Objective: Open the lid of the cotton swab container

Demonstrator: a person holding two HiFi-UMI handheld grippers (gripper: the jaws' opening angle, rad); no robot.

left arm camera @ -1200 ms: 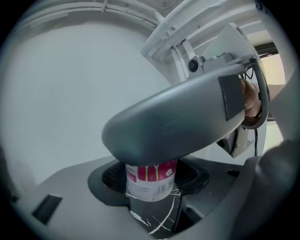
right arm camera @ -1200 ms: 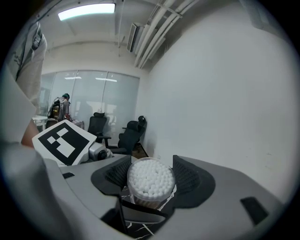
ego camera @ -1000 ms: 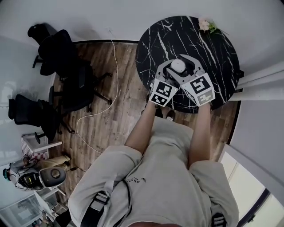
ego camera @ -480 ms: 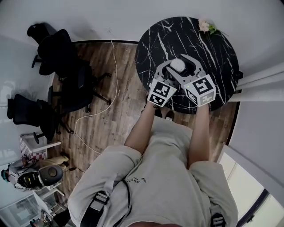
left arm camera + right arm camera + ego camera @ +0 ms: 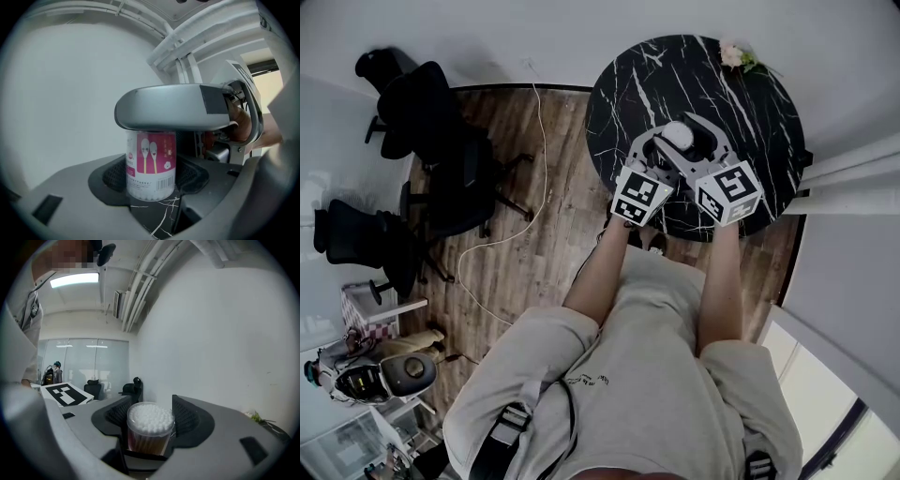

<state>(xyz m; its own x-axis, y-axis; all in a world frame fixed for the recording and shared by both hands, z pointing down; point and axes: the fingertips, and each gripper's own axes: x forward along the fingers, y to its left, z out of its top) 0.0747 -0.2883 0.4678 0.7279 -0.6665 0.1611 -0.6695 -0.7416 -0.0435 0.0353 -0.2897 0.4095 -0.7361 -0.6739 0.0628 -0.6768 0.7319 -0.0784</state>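
The cotton swab container (image 5: pixel 678 135) stands upright on the round black marble table (image 5: pixel 675 75). In the left gripper view its pink-labelled body (image 5: pixel 151 164) sits between my left gripper's (image 5: pixel 151 182) black pads, which touch both sides low down. One grey finger (image 5: pixel 173 107) of the right gripper crosses over its top and hides the lid. In the right gripper view the clear lid (image 5: pixel 150 418), white swab heads packed under it, is held between my right gripper's (image 5: pixel 151 417) pads. From above, both grippers (image 5: pixel 673 142) (image 5: pixel 685 137) meet at the container.
A small bunch of flowers (image 5: pixel 736 53) lies at the table's far edge. Black office chairs (image 5: pixel 441 159) and a white cable (image 5: pixel 539 178) are on the wooden floor to the left. A wall and window frame run close on the right. A person (image 5: pixel 56 371) stands far off.
Almost nothing has moved. Both grippers stay around the container, and the right gripper's marker cube has drifted slightly right and toward me.
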